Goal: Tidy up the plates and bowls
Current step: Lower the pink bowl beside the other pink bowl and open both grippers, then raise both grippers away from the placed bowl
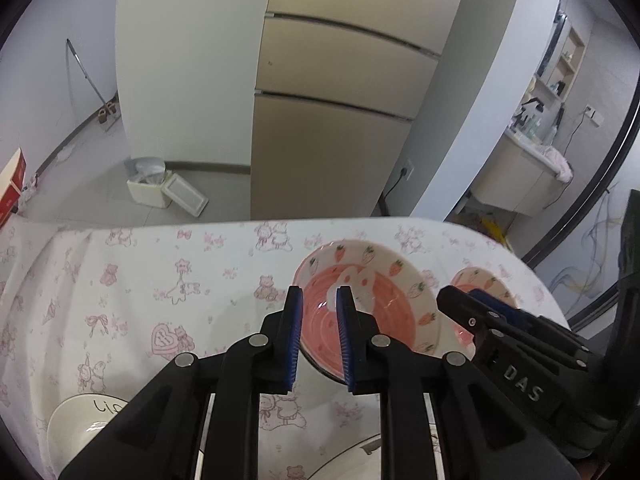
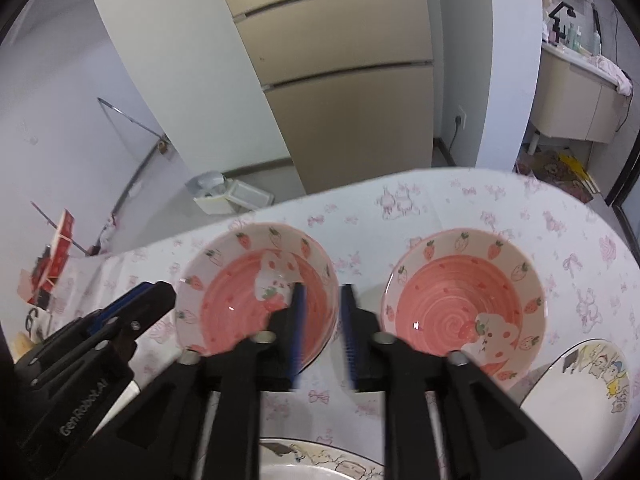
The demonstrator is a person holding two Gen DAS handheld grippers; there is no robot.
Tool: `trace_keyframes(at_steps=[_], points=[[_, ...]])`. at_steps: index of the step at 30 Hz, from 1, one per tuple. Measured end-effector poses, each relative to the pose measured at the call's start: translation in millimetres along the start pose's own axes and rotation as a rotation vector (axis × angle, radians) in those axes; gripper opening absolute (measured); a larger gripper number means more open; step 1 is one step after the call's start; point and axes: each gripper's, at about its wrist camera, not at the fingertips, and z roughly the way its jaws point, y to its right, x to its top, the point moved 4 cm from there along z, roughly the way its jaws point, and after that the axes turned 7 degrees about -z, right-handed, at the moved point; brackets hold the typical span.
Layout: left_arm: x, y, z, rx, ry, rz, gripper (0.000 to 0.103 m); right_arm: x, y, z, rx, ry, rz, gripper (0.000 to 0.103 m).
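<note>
Two pink strawberry-patterned bowls stand side by side, apart, on the surface (image 2: 440, 208), which is covered with a white cloth printed with pink bears and bows. In the right wrist view the left bowl (image 2: 240, 296) sits just beyond the right gripper (image 2: 323, 332), and the right bowl (image 2: 460, 304) lies a little further to the right. The right gripper's blue-padded fingers (image 2: 298, 332) stand a narrow way apart with nothing between them; the near right rim of the left bowl lies behind them. The left gripper (image 1: 319, 336) also shows a narrow gap between its fingers (image 1: 294, 332), and in its own view the left bowl (image 1: 384, 300) appears behind that gap; whether the pads touch the rim cannot be told. In the right wrist view the left gripper reaches in from the lower left, its tips close to that bowl's left rim. A white plate with cartoon figures (image 2: 588, 392) rests at the right, near the right bowl, another patterned plate (image 2: 320, 460) lies at the bottom edge, and a white bowl with black writing (image 1: 84, 420) sits at the lower left of the left wrist view.
</note>
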Motion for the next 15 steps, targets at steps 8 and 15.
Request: trace_keyframes(at_steps=[8, 15], points=[[12, 9, -54, -0.020, 0.133, 0.028, 0.025, 14, 0, -53, -0.004, 0.138, -0.011, 0.052], [16, 21, -116, -0.009, 0.312, 0.084, 0.073, 21, 3, -103, -0.031, 0.265, -0.023, 0.062]])
